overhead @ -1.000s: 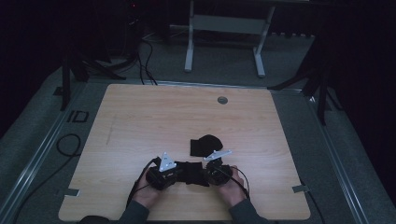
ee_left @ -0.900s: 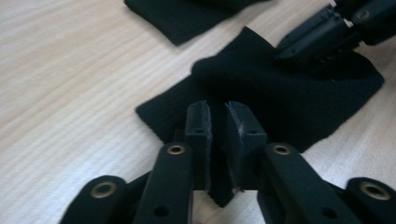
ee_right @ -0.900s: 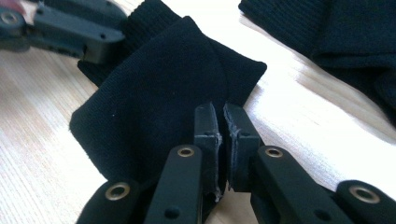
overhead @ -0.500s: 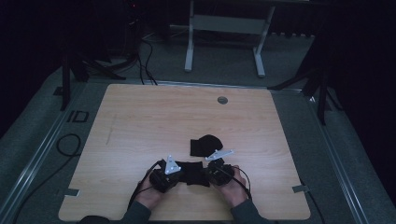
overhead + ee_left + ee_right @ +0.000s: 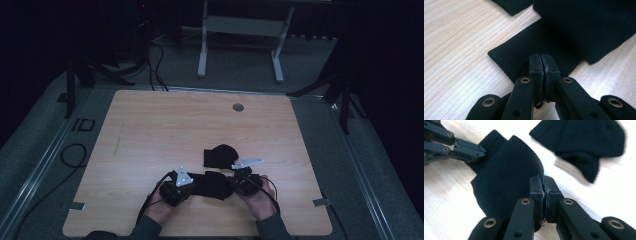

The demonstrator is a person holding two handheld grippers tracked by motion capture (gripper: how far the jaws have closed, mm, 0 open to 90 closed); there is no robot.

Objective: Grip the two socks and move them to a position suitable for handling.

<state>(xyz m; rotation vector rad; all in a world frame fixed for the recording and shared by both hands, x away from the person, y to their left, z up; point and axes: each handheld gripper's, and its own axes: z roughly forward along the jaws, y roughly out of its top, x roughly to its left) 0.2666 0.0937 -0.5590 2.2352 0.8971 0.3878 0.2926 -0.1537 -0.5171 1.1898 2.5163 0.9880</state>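
Note:
A black sock (image 5: 212, 184) lies near the table's front edge, stretched between my two grippers. My left gripper (image 5: 186, 187) is shut on its ribbed cuff (image 5: 524, 55), with the jaws pressed together over the cuff's edge. My right gripper (image 5: 239, 183) is shut on the other end, where the fabric (image 5: 506, 170) bulges up and folds over toward the cuff. The left gripper (image 5: 477, 151) shows in the right gripper view, clamped on the cuff. A second black sock (image 5: 220, 156) lies flat just beyond the first, apart from both grippers.
The wooden table (image 5: 165, 130) has a round grommet (image 5: 238, 107) near its far edge. Cables (image 5: 150, 205) trail from the grippers toward the person. Tape tabs (image 5: 320, 202) mark the table's front corners. A metal stand (image 5: 240, 45) is on the floor behind.
Both grippers have shifted slightly to the right with the sock held between them, and its middle has bunched up more. The second sock has not moved.

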